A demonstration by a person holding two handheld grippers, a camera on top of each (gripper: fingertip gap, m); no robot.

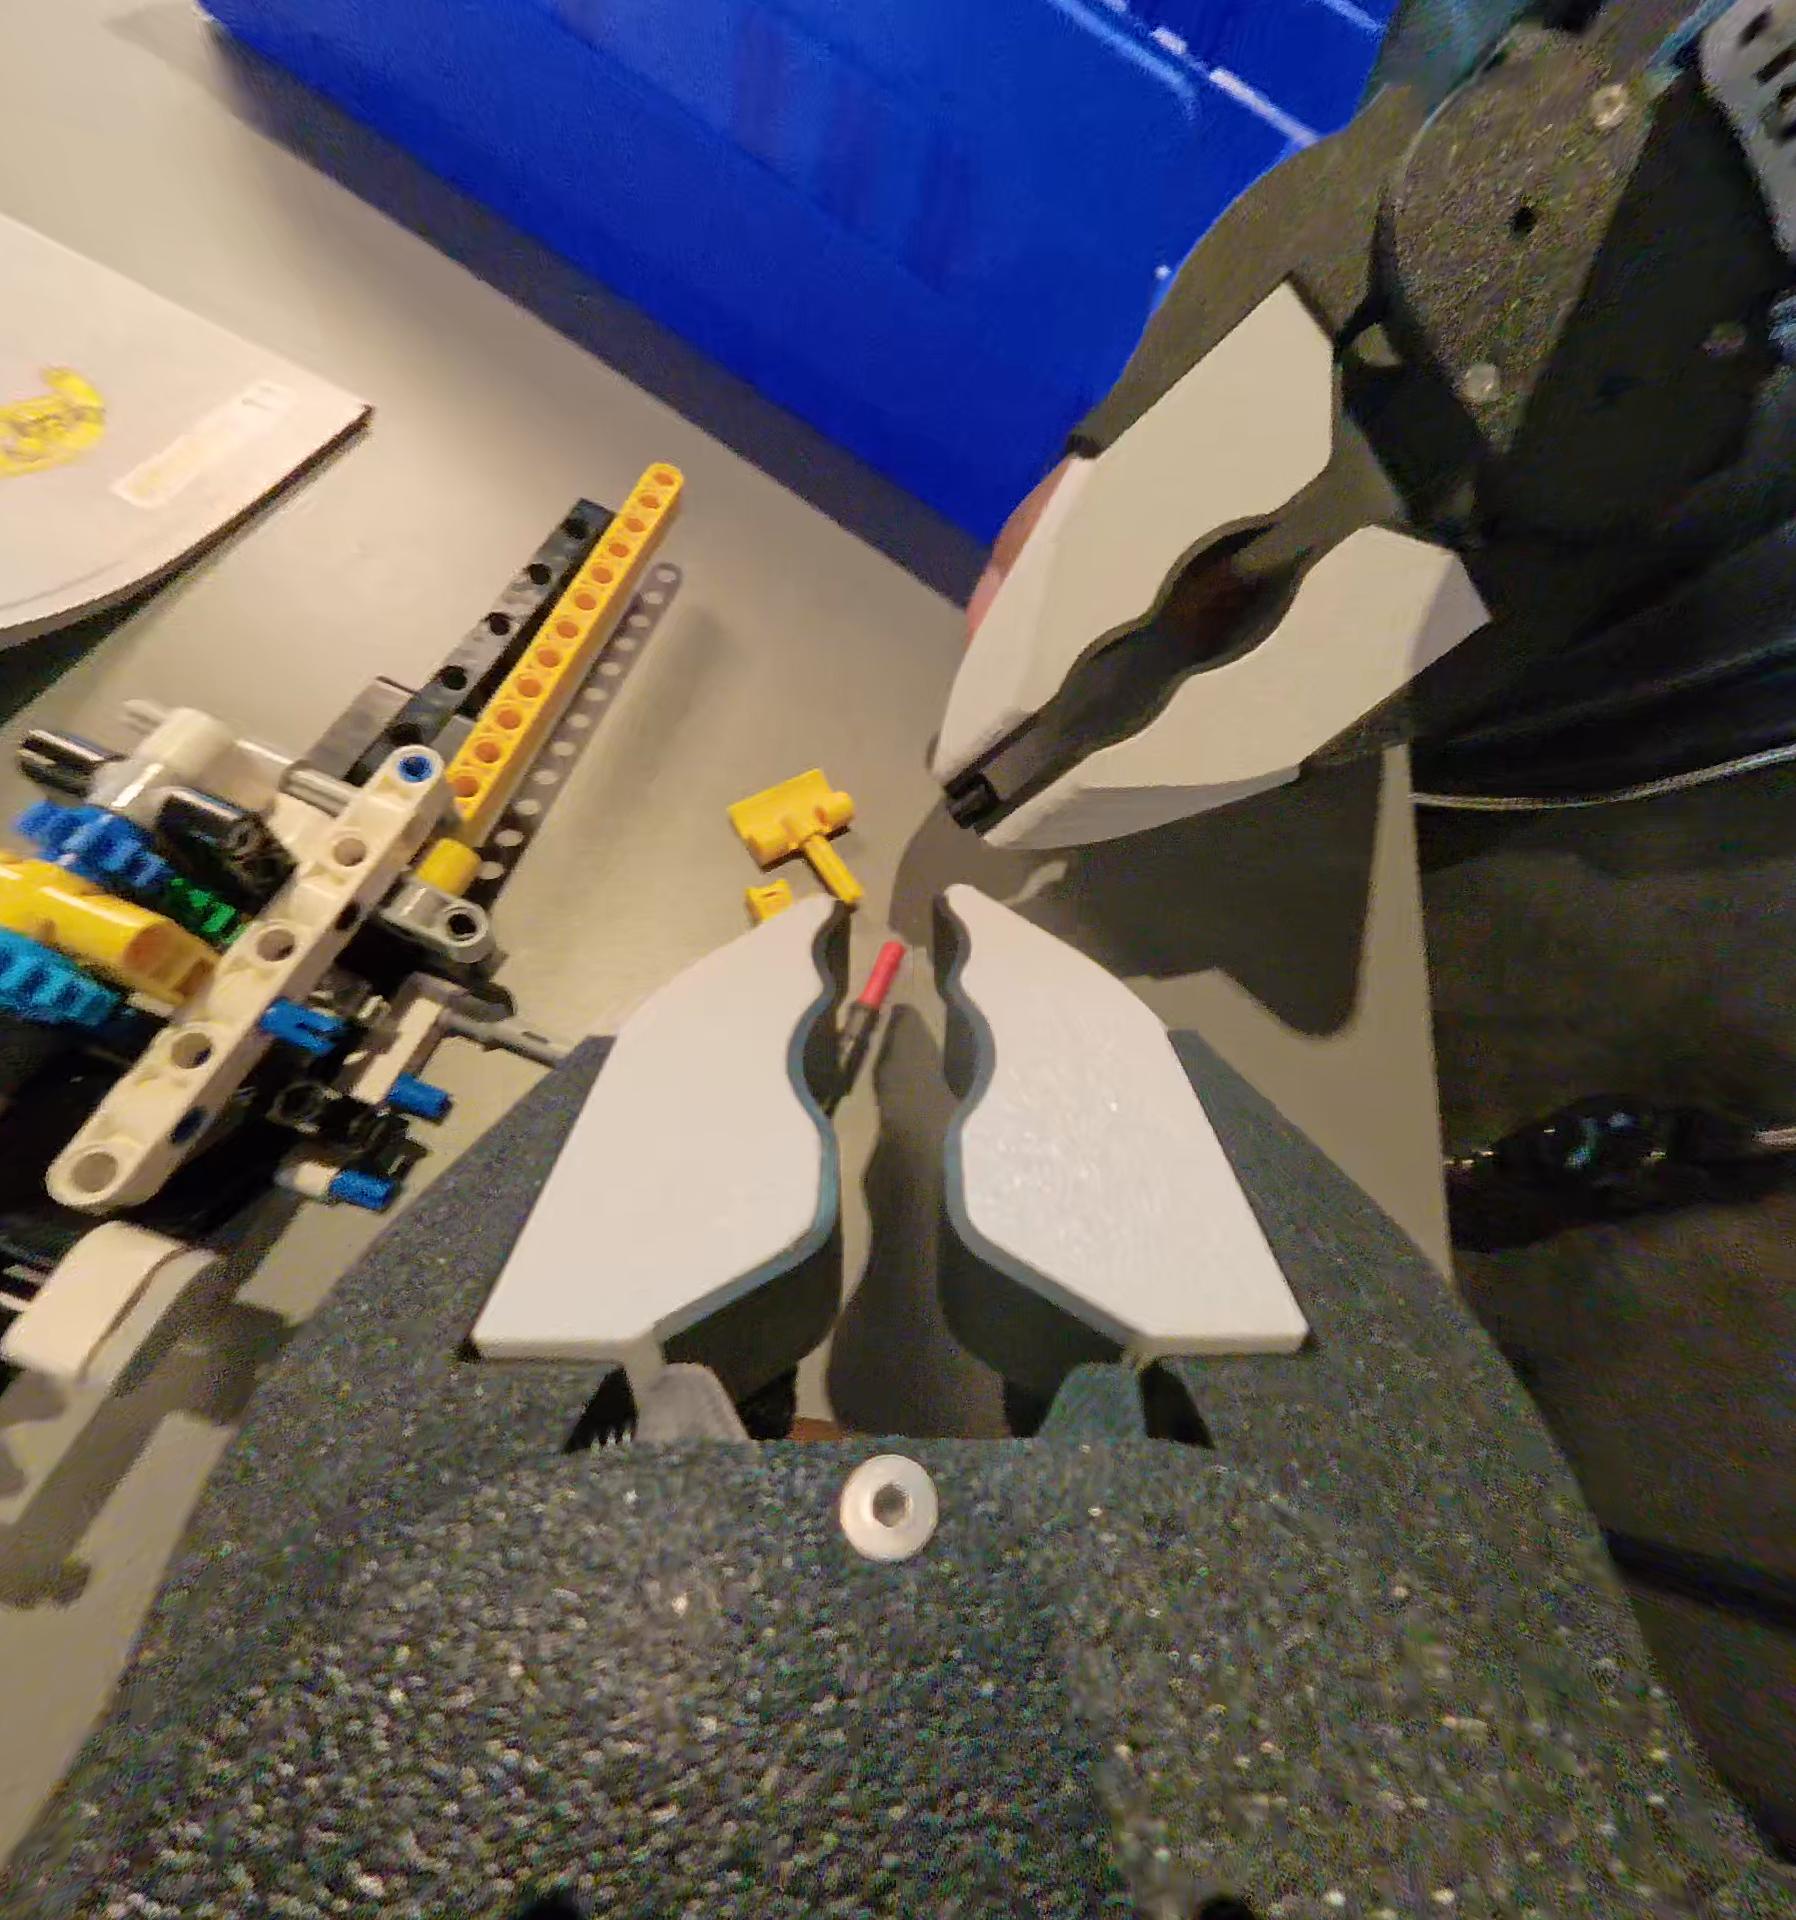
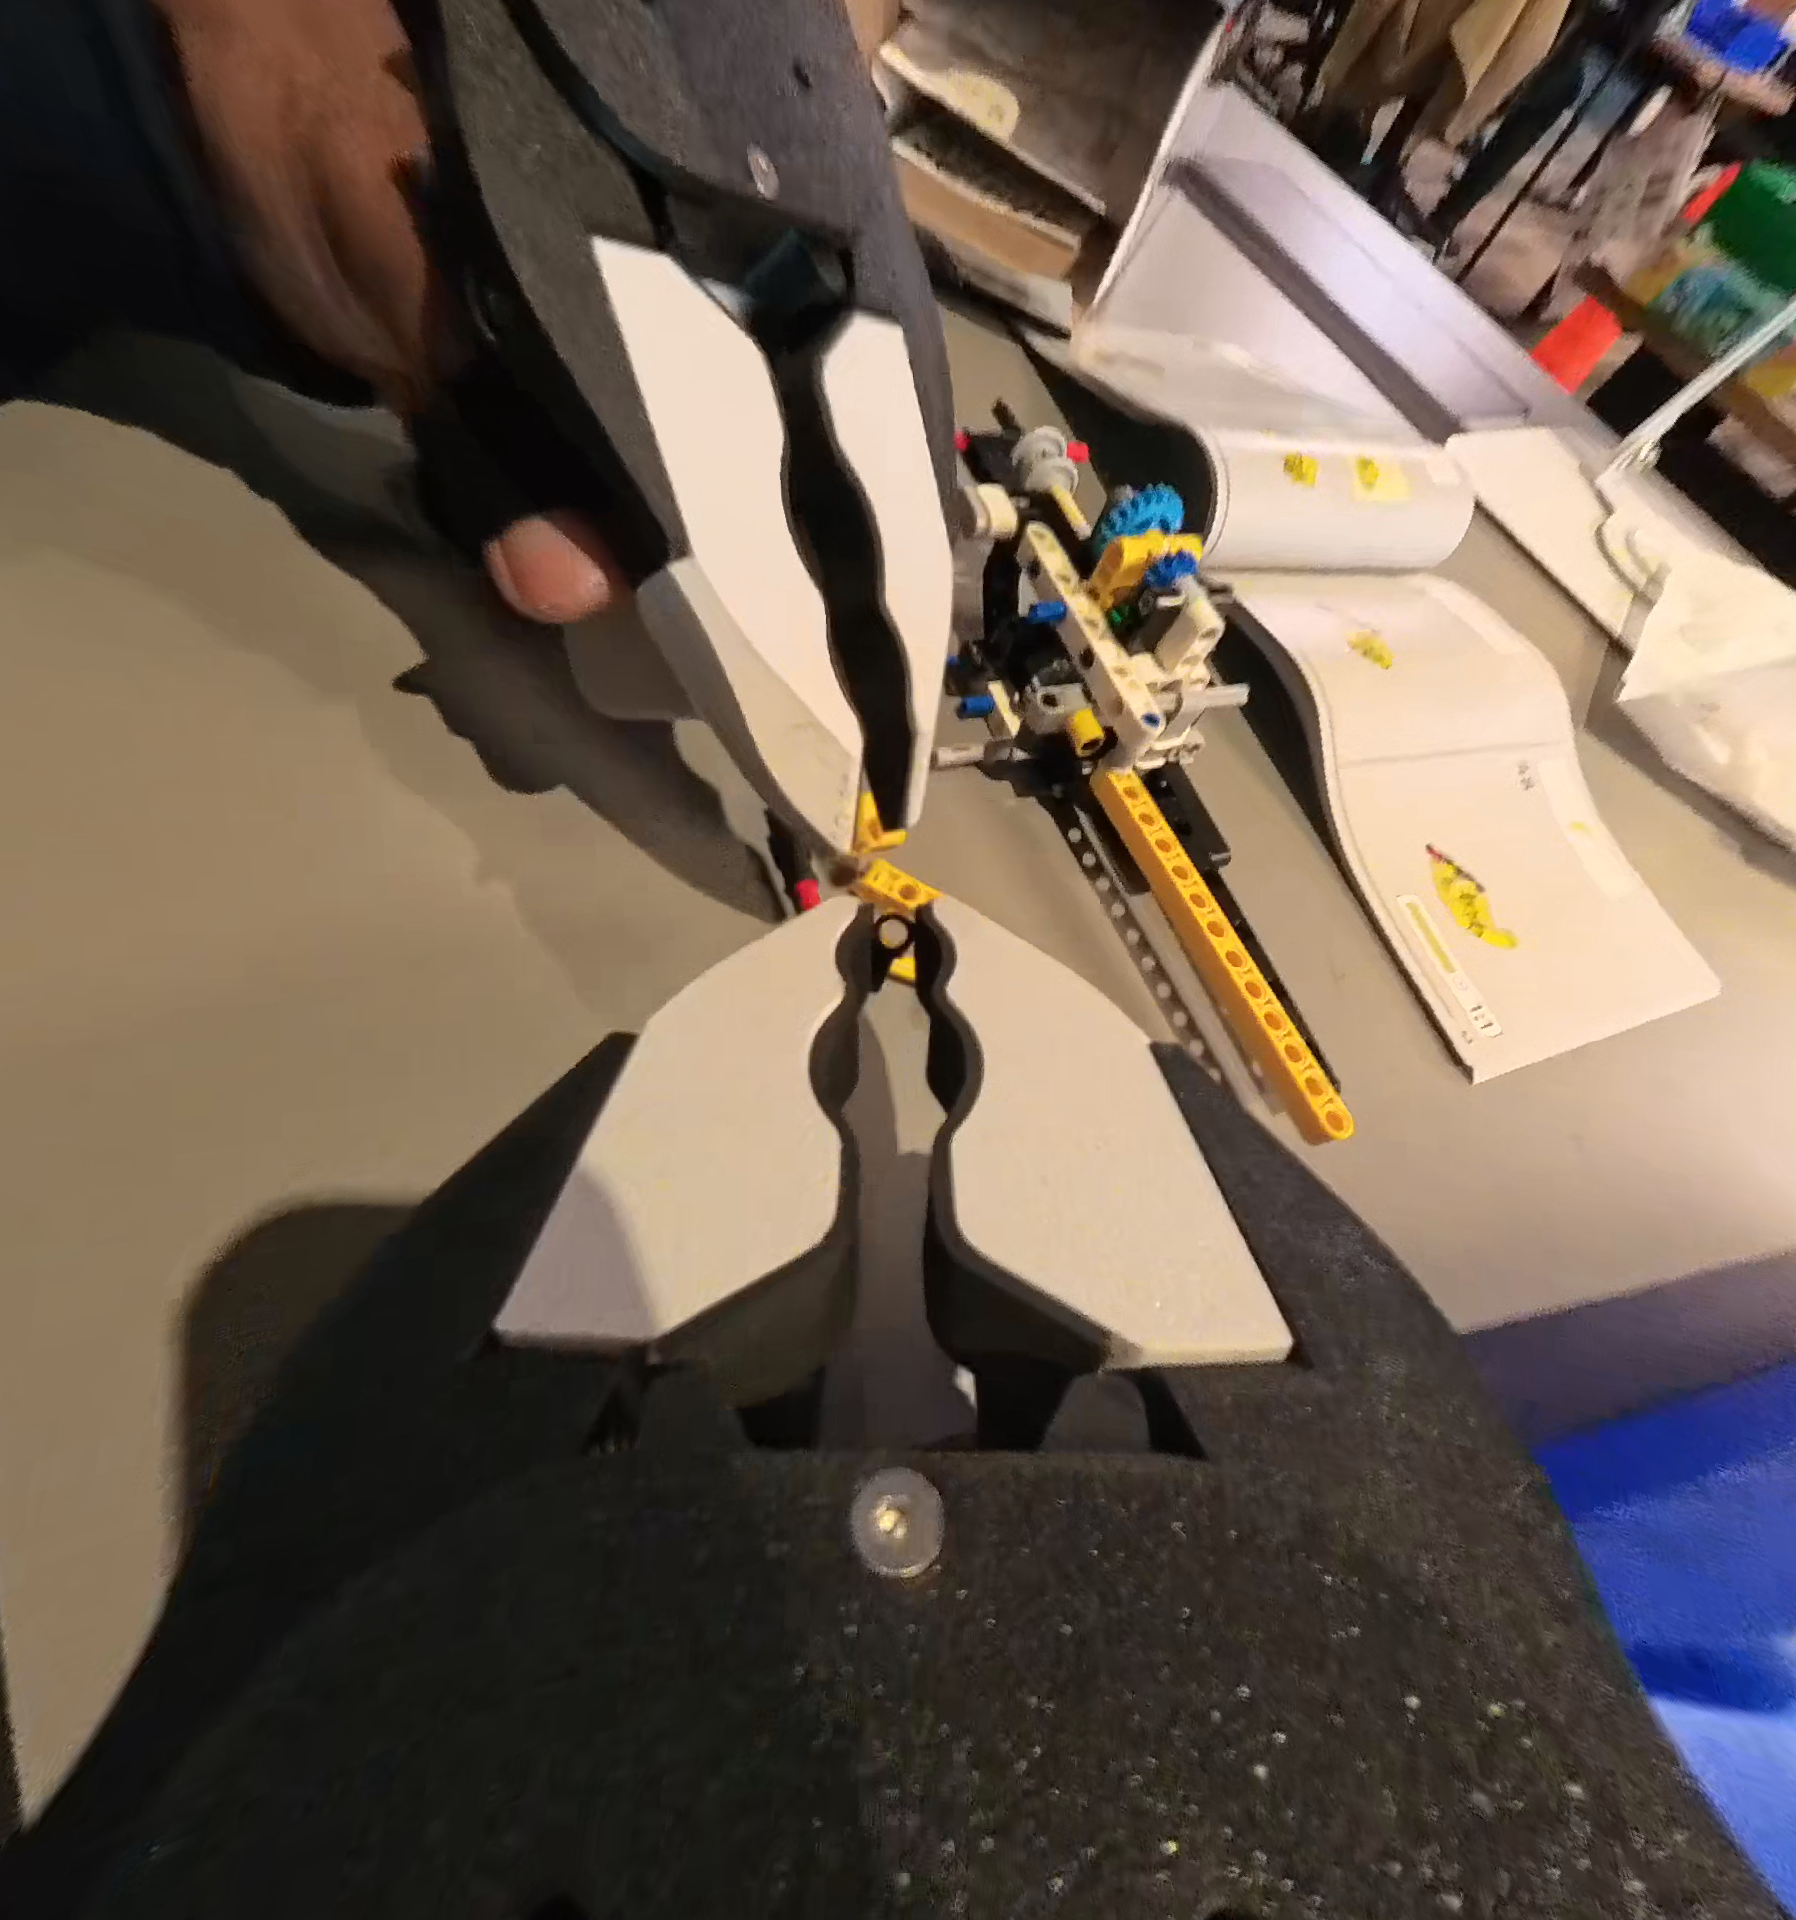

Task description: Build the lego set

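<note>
The part-built lego model (image 1: 250, 935) of white, black, yellow and blue pieces lies at the left, with a long yellow beam (image 1: 561, 644) sticking out; it also shows in the right wrist view (image 2: 1091, 634). My left gripper (image 1: 892, 902) is open, low over the table. A small red and black pin (image 1: 873, 987) lies between its fingers. A yellow T-shaped piece (image 1: 795, 831) and a tiny yellow piece (image 1: 769, 899) lie just beyond its tips. My right gripper (image 2: 889, 925) is shut on a small black piece (image 2: 892, 932), tip to tip with the left gripper (image 2: 878, 821).
An open instruction booklet (image 2: 1476, 883) lies beyond the model. A blue bin (image 1: 769, 208) stands along the far side of the grey table (image 1: 665, 468). A person's hand (image 2: 551, 571) holds the left gripper. Clear containers and cluttered shelves (image 2: 1289, 260) are behind. The grippers are tip to tip, or close to it.
</note>
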